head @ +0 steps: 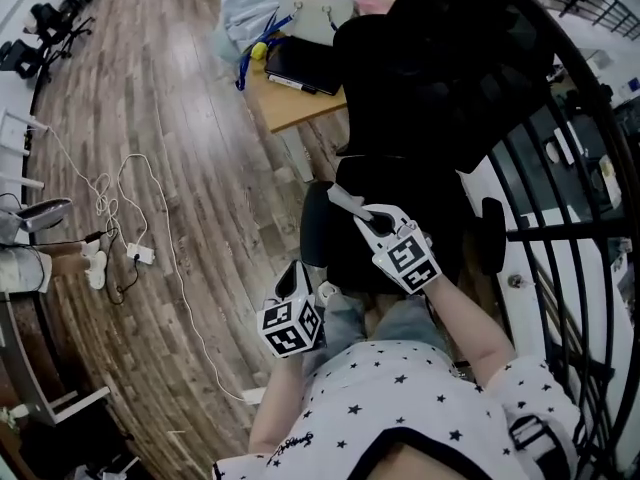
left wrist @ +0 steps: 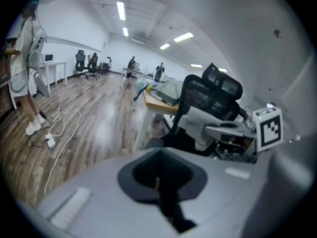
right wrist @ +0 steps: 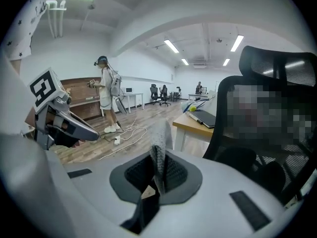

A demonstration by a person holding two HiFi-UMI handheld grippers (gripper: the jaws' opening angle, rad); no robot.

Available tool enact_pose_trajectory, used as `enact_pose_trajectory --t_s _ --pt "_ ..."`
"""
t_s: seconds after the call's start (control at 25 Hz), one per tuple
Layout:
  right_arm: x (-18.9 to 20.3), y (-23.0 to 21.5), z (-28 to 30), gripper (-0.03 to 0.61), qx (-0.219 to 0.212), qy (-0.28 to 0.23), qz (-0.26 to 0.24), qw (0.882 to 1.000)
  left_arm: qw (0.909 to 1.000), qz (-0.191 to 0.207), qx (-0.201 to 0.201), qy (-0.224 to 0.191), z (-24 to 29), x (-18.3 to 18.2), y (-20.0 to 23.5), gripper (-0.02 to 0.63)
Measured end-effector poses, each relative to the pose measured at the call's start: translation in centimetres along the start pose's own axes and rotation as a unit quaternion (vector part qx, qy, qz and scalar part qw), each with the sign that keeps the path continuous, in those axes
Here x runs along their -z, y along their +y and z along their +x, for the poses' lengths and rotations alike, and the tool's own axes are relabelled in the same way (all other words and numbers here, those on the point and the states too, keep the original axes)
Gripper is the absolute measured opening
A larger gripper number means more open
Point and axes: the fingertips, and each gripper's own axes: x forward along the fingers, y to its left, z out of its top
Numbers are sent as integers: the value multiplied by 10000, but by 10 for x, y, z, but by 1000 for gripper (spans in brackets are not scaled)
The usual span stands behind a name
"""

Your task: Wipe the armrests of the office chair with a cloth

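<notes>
**Desk:** Entry one. Which step is in hand?

**Operator:** The approach, as I read it. My right gripper (head: 358,213) is closed on the cloth (right wrist: 159,155), a thin grey dotted fold that stands up between the jaws. I hold it over the seat (head: 340,258) of the office chair (head: 430,78), between the two armrests. As far as I can tell it touches neither.

**Desk:** Entry two. The other gripper?

**Operator:** My left gripper (head: 296,286) has its jaws together with nothing between them. It is low and close to my body, near the armrest on my left (head: 314,223).

**Desk:** Entry three. The armrests?

**Operator:** The armrest on my left is a dark pad at the seat's edge. The armrest on my right (head: 492,233) is a dark pad beside the black railing (head: 560,168). I judge neither has been wiped.

**Desk:** Entry four. What does the next move call for?

**Operator:** I carry the cloth sideways and down to one pad. Then I lay a broad face of it flat, not the pinched edge, and draw it along the pad's length. The chair probably swivels, so the left gripper may need to steady it.

**Desk:** Entry five. What is hard to see?

**Operator:** The chair is black against dark floor, so the seat and pad outlines merge. From the head view I cannot tell how much cloth hangs past the jaws. Neither gripper view shows an armrest clearly. The backrest cuts off part of the bench (head: 300,108).
</notes>
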Motion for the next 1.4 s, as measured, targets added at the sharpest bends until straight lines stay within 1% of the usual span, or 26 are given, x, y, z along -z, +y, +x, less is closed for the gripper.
enact_pose_trajectory --t_s 0.24,0.36,0.52,0.8,1.0,1.4 --pt "8 -13 39 26 210 261 15 9994 9992 80 294 263 12 5 16 8" --pt "18 -20 58 26 312 424 80 9986 9980 171 438 424 18 10 21 8" --pt "31 -32 82 26 423 645 9 9970 9968 172 538 559 27 17 28 8" --pt "58 -41 121 26 511 1024 112 9934 9955 79 556 769 35 31 42 8" --pt "77 -42 147 26 459 1256 137 9909 9951 35 509 845 37 40 49 8" --pt "96 -46 182 26 391 1554 74 9870 9943 -92 365 1001 34 58 61 8"
